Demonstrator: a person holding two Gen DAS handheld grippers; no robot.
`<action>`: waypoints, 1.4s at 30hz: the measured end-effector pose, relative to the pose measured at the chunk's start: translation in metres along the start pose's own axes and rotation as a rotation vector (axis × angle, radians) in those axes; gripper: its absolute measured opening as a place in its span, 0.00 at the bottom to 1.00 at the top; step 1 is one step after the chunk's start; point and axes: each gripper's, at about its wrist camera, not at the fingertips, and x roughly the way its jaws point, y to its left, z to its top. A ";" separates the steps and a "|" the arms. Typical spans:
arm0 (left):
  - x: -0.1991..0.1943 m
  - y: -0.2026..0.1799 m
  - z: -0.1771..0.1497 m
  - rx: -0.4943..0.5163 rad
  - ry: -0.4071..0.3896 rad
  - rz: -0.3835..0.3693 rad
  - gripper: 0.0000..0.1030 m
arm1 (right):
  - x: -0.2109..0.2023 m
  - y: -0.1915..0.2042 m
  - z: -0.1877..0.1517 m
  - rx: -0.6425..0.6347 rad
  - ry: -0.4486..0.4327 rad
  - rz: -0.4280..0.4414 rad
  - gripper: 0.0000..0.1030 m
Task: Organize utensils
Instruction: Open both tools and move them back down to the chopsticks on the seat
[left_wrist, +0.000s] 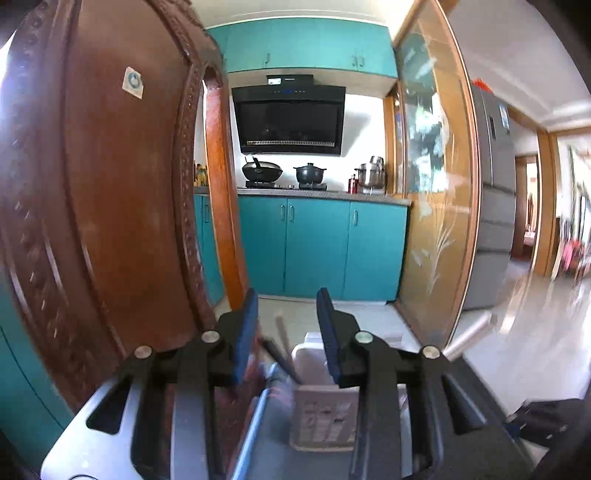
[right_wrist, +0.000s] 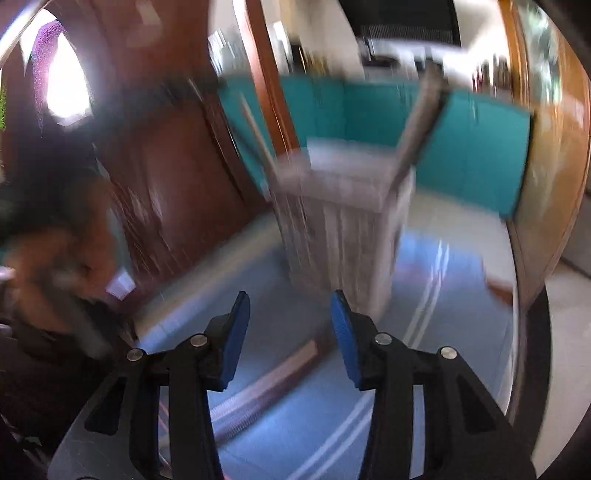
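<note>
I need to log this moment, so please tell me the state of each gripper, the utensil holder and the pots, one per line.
Left gripper: open, empty, above the holder.
Right gripper: open, empty.
White slotted plastic utensil holder: upright on the blue striped mat, with utensils standing in it.
Black wok: on the stove.
Black lidded pot: on the stove, lid on.
Steel pot: on the counter.

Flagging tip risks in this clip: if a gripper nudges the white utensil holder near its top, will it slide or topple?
The utensil holder looks tall and narrow, so probably topples. Its slotted plastic walls suggest lightness. The long utensil leaning out likely raises that risk.
</note>
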 end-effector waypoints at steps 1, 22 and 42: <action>-0.001 -0.002 -0.008 0.018 0.017 -0.003 0.38 | 0.013 -0.002 -0.005 0.006 0.063 -0.029 0.44; 0.049 -0.002 -0.068 -0.016 0.397 -0.130 0.40 | 0.098 -0.013 -0.028 0.071 0.387 -0.070 0.33; 0.072 -0.041 -0.131 0.145 0.671 -0.165 0.44 | 0.112 -0.074 -0.013 0.270 0.288 -0.217 0.10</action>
